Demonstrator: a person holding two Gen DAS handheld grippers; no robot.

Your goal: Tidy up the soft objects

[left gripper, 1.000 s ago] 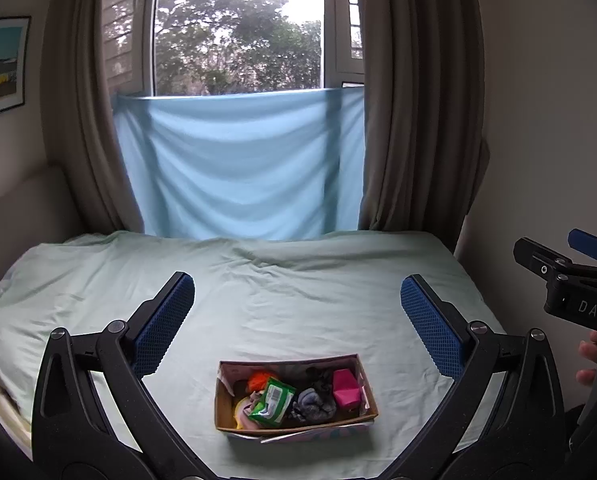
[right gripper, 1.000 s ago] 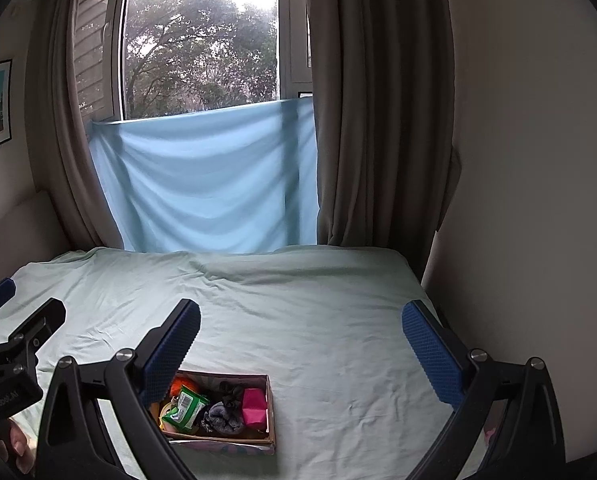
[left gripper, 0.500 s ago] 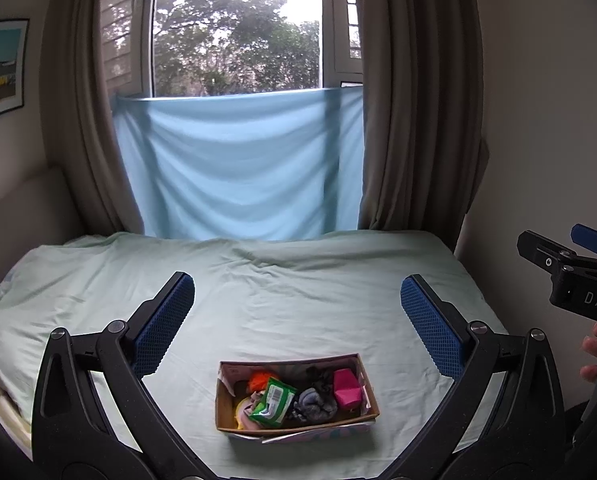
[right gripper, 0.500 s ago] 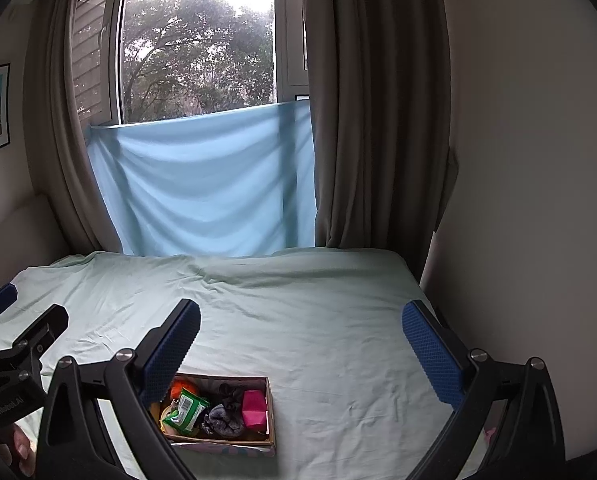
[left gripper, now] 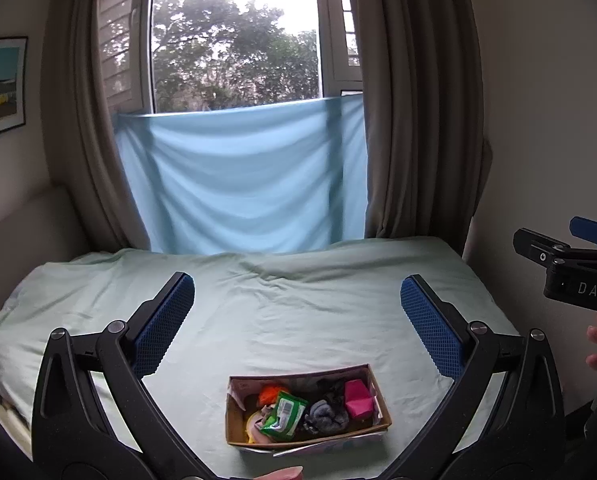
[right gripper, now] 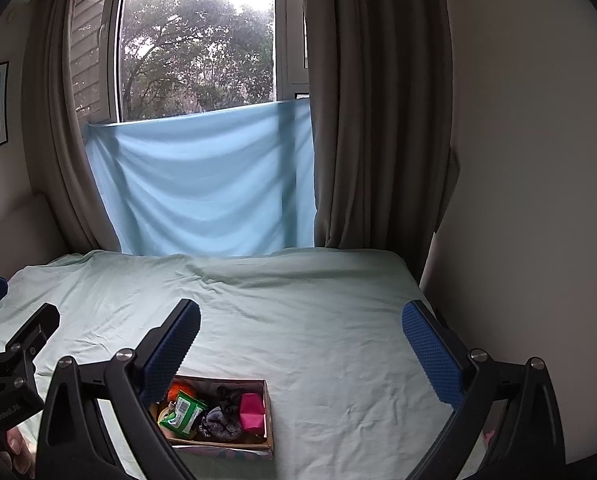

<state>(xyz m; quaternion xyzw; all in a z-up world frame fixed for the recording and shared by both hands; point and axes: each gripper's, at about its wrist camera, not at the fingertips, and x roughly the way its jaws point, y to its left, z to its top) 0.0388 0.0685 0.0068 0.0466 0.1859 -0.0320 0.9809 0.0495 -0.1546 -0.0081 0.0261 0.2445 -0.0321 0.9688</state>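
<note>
Jaws of both the left gripper (left gripper: 297, 320) and right gripper (right gripper: 301, 344) are held wide and empty above the bed (left gripper: 298, 304); the soft, light items in the cardboard box (left gripper: 382, 404) are judged best pinched at mid-bulk.

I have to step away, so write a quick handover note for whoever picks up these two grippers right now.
Left gripper: open, empty, held above the bed.
Right gripper: open, empty, also held above the bed.
The small open cardboard box sits on the pale green bedsheet near its front edge, holding a pink folded cloth, a grey bundled sock, a green wipes packet and an orange soft item.
Done: nothing taken out yet.
Left: all of the sorting.
</note>
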